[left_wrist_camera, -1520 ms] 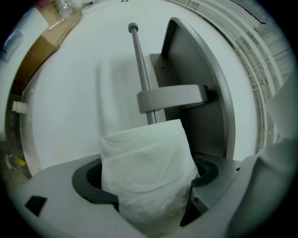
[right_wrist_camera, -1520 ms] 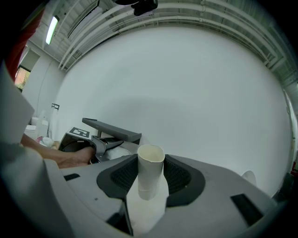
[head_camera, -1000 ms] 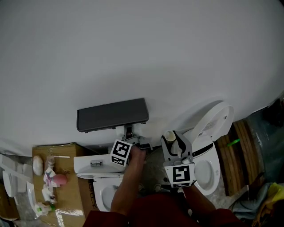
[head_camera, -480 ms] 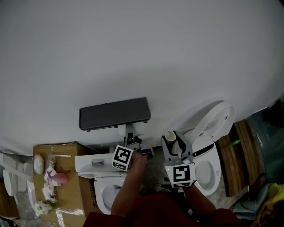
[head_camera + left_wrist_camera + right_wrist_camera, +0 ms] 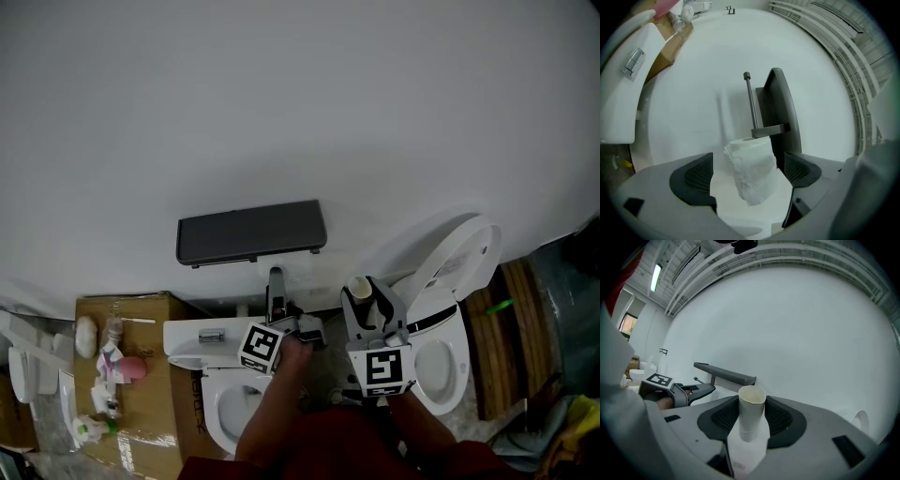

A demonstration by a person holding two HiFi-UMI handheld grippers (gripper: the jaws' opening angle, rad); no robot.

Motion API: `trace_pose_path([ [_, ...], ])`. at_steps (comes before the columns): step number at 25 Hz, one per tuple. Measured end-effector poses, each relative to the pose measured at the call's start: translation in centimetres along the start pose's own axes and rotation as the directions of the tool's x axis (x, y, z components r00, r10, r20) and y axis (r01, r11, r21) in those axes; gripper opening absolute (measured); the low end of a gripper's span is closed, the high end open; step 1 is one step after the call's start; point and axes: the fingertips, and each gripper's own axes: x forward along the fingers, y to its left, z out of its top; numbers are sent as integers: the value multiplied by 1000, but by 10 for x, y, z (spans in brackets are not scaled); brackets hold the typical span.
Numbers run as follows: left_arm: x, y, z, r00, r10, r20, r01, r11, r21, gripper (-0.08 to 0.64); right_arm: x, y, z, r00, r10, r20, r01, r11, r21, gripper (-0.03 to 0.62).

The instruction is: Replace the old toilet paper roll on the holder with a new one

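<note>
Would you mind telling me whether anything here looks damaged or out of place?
The toilet paper roll between the left gripper's jaws looks crumpled, its outer tissue ragged and torn rather than smoothly wound. The holder's rod is bare.

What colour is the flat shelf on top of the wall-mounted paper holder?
The shelf is dark grey, and it shows best in the head view.

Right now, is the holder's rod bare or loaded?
Bare. In the left gripper view the rod is uncovered metal from tip to bracket; the paper roll sits between the jaws of the left gripper instead.
</note>
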Motion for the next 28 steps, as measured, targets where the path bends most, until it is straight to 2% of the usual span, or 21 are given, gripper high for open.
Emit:
trace_pose_path([
  [5,-25,-11,10,999,-18,42,21,998,-63,483,-3,7,1,1000,24,7,-24,1000,1,178],
  [9,-48,-17,18,997,-1,73,4,999,-45,483,-3,13,1,999,48,13,-48,999,1,178],
  [14,-66,-33,29,993,-8,122,16,998,-67,483,-2,20,1,997,72,15,-72,997,6,178],
  [21,-71,-44,32,991,-28,128,39,996,-80,480,0,26,2,995,96,19,-96,995,15,178],
  [23,-73,-50,31,991,-48,123,54,997,-49,430,0,26,3,995,100,22,-100,995,17,178],
  [25,-74,-56,31,991,-63,117,64,998,-8,307,0,26,3,994,103,28,-103,995,12,178],
  [28,-74,-62,28,992,-76,101,73,997,33,162,0,26,4,994,105,33,-105,994,5,178],
])
